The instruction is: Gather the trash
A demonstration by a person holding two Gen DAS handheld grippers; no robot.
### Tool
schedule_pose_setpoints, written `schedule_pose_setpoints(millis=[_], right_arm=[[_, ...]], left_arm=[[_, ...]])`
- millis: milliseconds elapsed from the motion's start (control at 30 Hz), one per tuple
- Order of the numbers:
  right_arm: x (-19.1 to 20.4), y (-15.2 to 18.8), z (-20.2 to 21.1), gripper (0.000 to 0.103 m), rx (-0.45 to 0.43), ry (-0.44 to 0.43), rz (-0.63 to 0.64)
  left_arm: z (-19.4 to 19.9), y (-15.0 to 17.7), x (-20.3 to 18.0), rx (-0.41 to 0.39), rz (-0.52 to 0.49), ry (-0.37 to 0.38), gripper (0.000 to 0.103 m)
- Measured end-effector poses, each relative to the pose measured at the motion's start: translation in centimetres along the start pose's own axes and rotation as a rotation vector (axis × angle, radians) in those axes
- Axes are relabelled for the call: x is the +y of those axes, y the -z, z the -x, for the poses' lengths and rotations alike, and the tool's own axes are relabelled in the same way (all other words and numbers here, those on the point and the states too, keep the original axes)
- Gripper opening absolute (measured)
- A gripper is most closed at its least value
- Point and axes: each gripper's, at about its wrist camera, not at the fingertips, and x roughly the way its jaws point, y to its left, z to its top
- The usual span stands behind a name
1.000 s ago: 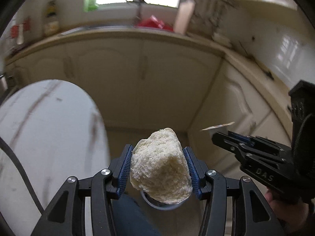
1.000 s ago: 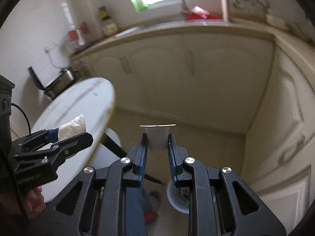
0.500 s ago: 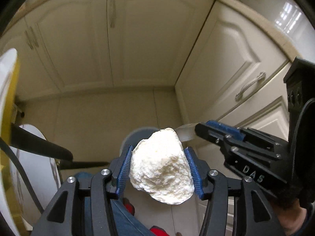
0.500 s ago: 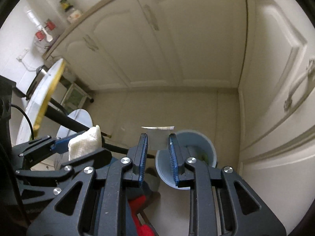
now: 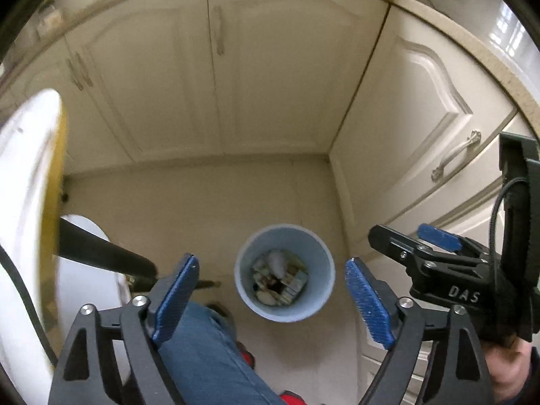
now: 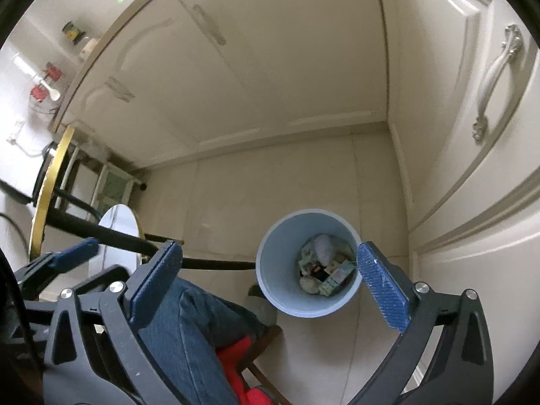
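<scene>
A pale blue bin (image 5: 285,236) stands on the floor below both grippers, with mixed trash (image 5: 279,276) inside, a white crumpled lump among it. My left gripper (image 5: 270,287) hangs above the bin, its jaws opening wide with nothing between them. In the right wrist view the same bin (image 6: 270,256) holds trash (image 6: 325,270), and my right gripper (image 6: 266,276) hovers over it, jaws opening wide and empty. The right gripper (image 5: 415,241) also shows at the right of the left wrist view. The left gripper (image 6: 72,253) shows at the left of the right wrist view.
Cream cabinet doors (image 5: 270,67) line the back and right, meeting in a corner. A round white table with a gold rim (image 5: 50,175) and black legs (image 6: 114,236) stands at the left. The person's jeans leg (image 6: 189,330) and red shoe (image 6: 236,354) are below the grippers.
Both grippers opened. The white crumpled lump left the left gripper and the small white cup left the right one. Both hands sank and tilted down over the bin.
</scene>
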Motion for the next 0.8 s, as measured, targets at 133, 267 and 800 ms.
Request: schedule_pose_setpoints(millis=[133, 267, 800], right_arm=[[1.0, -0.6, 0.5, 0.103, -0.011, 0.020, 0.010], [2.6, -1.1, 2.5, 0.103, -0.053, 0.012, 0.035], [21.4, -1.9, 15.0, 0.103, -0.321, -0.134, 0.325]], left_arm=[[3.4, 0.7, -0.3, -0.071, -0.004, -0.043, 0.093], [7.4, 1.7, -0.2, -0.139, 0.011, -0.058, 0.093], [29.3, 13.5, 7.6, -0.527, 0.229, -0.270, 0.102]])
